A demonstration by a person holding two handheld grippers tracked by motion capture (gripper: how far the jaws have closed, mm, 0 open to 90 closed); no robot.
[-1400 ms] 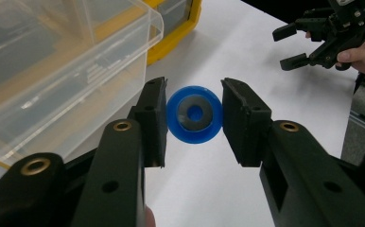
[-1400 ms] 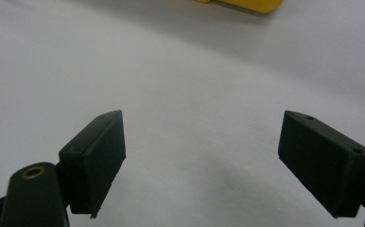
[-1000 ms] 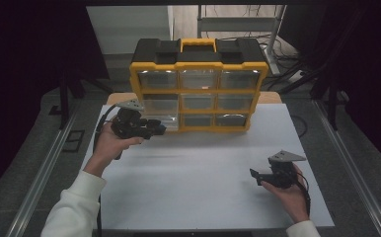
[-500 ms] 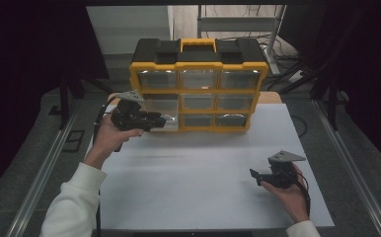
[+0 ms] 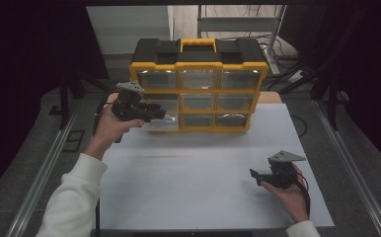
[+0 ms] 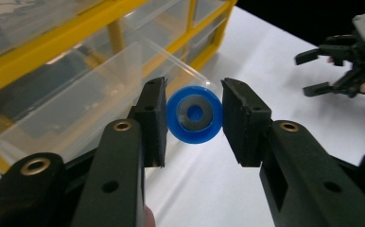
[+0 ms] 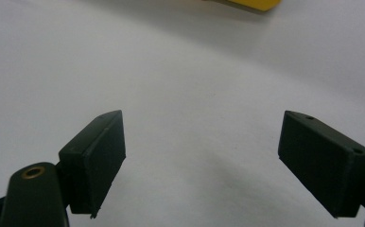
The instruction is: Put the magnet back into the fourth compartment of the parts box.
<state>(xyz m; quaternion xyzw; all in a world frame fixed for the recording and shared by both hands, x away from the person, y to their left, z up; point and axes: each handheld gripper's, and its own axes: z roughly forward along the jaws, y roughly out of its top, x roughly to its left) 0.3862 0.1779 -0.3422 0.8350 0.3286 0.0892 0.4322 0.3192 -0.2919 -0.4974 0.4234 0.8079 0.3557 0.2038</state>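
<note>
Currently, left gripper jaws are clamped on the blue disc beside the open drawer, where a slipping rim could drop it; right gripper jaws stand apart.

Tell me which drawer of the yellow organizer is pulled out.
The bottom-left clear drawer, beside the left tool holding a blue disc. It juts forward over the table; the other drawers sit flush in the yellow organizer.
</note>
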